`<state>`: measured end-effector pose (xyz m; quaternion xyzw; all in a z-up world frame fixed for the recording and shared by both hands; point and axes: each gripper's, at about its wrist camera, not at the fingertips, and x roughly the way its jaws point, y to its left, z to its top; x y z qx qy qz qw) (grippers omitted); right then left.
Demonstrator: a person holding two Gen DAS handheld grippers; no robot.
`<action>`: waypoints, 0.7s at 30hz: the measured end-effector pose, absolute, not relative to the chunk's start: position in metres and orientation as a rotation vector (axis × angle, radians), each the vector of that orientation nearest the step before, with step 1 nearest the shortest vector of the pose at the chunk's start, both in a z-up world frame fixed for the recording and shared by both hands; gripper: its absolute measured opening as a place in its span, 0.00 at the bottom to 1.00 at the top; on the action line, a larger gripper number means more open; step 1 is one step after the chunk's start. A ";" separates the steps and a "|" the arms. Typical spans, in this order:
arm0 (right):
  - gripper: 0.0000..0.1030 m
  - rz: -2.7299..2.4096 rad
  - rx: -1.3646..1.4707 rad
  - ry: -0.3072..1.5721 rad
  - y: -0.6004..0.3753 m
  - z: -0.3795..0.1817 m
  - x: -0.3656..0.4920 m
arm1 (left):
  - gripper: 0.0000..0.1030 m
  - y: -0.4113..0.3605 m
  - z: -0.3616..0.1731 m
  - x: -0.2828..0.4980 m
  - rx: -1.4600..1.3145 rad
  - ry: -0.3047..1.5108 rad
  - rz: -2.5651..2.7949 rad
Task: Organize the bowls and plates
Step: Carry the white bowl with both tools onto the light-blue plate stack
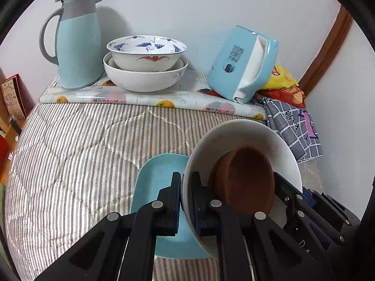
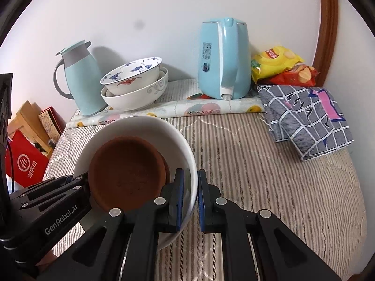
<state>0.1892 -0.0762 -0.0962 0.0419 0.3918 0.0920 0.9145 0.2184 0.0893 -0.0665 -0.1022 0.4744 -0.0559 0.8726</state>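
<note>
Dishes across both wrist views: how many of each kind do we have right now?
Bowls: 3 (white bowl gripped at opposite rims by the left gripper and right gripper; crane-pattern bowl nested in the large white bowl)
Brown saucers: 1 (brown saucer, inside the held bowl)
Blue plates: 1 (blue plate, under the held bowl)
Total: 5

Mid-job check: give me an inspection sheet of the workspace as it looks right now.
Surface: striped quilt, fruit-print mat along the wall.
Job's things: white bowl with brown dish inside, held over a blue plate; two stacked bowls on the mat.
Clutter: thermos jug, kettle, snack bags, checked cloth.
Grippers: left gripper and right gripper each clamp the white bowl's rim.
Cables: dark cord at the left edge.
Surroundings: white wall, red box, wooden trim.
</note>
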 end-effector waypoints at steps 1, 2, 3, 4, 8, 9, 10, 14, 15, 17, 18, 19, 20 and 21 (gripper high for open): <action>0.10 0.191 0.089 0.812 -0.075 -0.098 0.191 | 0.09 0.090 -0.068 0.220 -0.214 0.996 -0.116; 0.10 0.193 0.090 0.816 -0.074 -0.100 0.193 | 0.09 0.092 -0.071 0.221 -0.215 1.004 -0.114; 0.10 0.197 0.090 0.822 -0.072 -0.103 0.195 | 0.09 0.094 -0.074 0.222 -0.215 1.009 -0.112; 0.10 0.200 0.089 0.826 -0.071 -0.105 0.196 | 0.09 0.095 -0.077 0.223 -0.214 1.015 -0.108; 0.10 0.211 0.092 0.848 -0.064 -0.115 0.201 | 0.09 0.102 -0.086 0.225 -0.216 1.033 -0.093; 0.10 0.215 0.093 0.853 -0.062 -0.118 0.203 | 0.09 0.103 -0.088 0.225 -0.216 1.037 -0.089; 0.10 0.218 0.092 0.857 -0.061 -0.120 0.203 | 0.09 0.104 -0.090 0.226 -0.217 1.040 -0.086; 0.10 0.229 0.093 0.878 -0.056 -0.130 0.207 | 0.09 0.108 -0.098 0.226 -0.216 1.059 -0.074; 0.10 0.231 0.094 0.882 -0.055 -0.132 0.207 | 0.09 0.109 -0.100 0.227 -0.218 1.063 -0.073; 0.10 0.234 0.093 0.889 -0.053 -0.136 0.208 | 0.09 0.110 -0.103 0.227 -0.218 1.070 -0.070; 0.10 0.235 0.094 0.894 -0.053 -0.138 0.209 | 0.09 0.110 -0.105 0.227 -0.218 1.074 -0.069; 0.10 0.235 0.094 0.898 -0.052 -0.139 0.209 | 0.09 0.111 -0.106 0.227 -0.218 1.076 -0.068; 0.10 0.237 0.093 0.900 -0.052 -0.141 0.210 | 0.09 0.111 -0.107 0.228 -0.216 1.079 -0.068; 0.10 0.238 0.093 0.903 -0.052 -0.142 0.210 | 0.09 0.111 -0.108 0.229 -0.216 1.081 -0.068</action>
